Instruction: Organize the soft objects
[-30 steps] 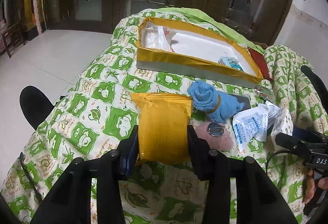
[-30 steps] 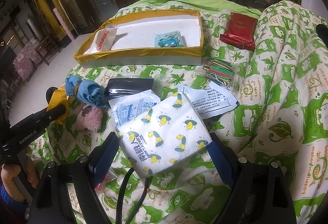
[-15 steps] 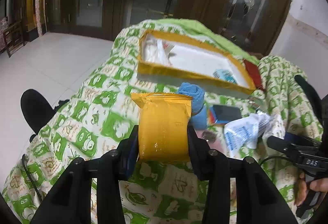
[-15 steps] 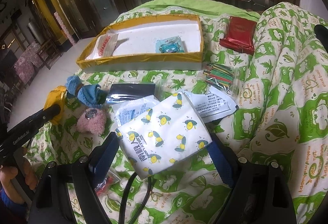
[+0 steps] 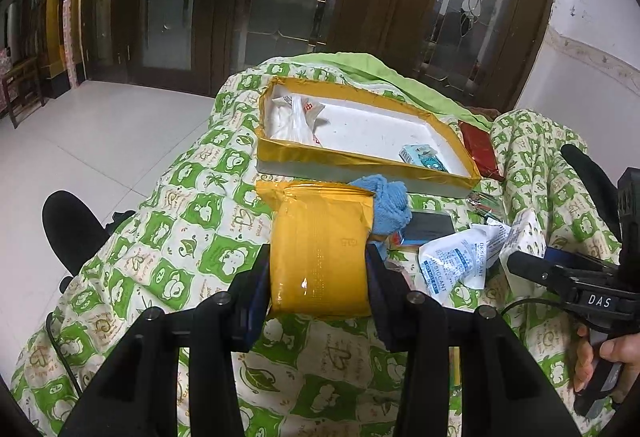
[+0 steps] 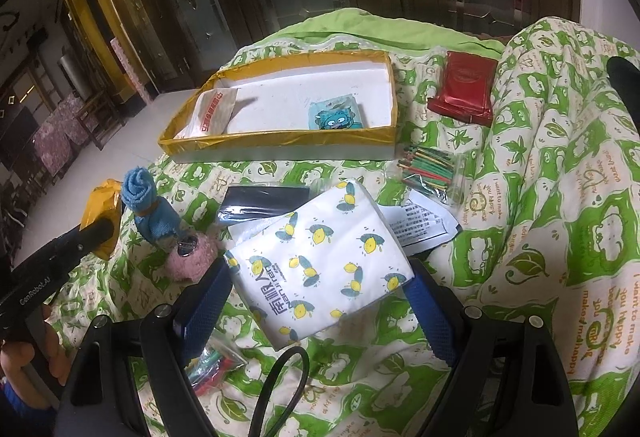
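My left gripper (image 5: 318,273) is shut on a yellow soft pack (image 5: 320,249) and holds it above the quilt, short of the yellow-rimmed white box (image 5: 360,159). My right gripper (image 6: 320,287) is shut on a white tissue pack with lemon print (image 6: 324,261), lifted over the quilt. A rolled blue cloth (image 6: 146,207) and a pink fluffy toy (image 6: 190,261) lie left of it. The box (image 6: 280,139) holds a white plastic bag (image 6: 212,113) and a small blue cartoon packet (image 6: 336,115).
On the green-patterned quilt (image 6: 560,197) lie a red pouch (image 6: 464,87), a bag of coloured sticks (image 6: 430,167), a black packet (image 6: 260,201), printed paper (image 6: 424,225) and desiccant sachets (image 5: 456,261). The quilt's left edge drops to a tiled floor (image 5: 80,141). A cable (image 6: 280,385) hangs below the right gripper.
My left gripper has lifted the yellow pack and carried it toward the box. My right gripper has raised the tissue pack slightly and moved forward.
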Demonstrator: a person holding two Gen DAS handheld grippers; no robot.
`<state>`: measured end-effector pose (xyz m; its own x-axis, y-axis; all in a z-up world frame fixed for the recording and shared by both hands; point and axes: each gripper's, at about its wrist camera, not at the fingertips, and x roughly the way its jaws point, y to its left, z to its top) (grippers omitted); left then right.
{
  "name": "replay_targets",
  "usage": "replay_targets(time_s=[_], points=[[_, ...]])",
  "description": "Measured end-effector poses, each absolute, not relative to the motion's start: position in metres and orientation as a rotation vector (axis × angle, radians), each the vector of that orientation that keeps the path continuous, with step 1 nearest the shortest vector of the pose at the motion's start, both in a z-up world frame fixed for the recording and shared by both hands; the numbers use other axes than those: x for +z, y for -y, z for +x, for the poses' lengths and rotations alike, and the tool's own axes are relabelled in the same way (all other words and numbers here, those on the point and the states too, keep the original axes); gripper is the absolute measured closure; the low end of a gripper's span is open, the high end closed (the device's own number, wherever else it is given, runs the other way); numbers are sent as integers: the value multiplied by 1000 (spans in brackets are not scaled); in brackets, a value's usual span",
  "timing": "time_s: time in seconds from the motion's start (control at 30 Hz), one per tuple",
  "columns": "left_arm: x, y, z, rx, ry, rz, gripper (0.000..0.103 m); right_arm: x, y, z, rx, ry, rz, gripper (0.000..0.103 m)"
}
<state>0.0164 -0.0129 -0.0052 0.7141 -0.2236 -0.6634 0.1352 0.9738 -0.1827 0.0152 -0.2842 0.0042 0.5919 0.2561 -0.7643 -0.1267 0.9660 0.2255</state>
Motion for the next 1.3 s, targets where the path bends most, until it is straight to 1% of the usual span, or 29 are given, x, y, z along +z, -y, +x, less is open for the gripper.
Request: replay_targets(time_s=[0.9, 1.0, 1.1, 1.3], points=[[13, 17, 0, -211, -697, -118, 60, 5, 284, 15, 224, -906, 156, 13], [-2, 34, 8, -112, -761, 88, 61, 4, 284, 15, 225, -907, 153, 13], [-20, 36, 15, -101, -842, 104, 61, 5, 283, 14, 231, -906, 151, 13], [-18, 32, 16, -41, -873, 160, 61, 5, 284, 14, 230, -906, 159, 13]])
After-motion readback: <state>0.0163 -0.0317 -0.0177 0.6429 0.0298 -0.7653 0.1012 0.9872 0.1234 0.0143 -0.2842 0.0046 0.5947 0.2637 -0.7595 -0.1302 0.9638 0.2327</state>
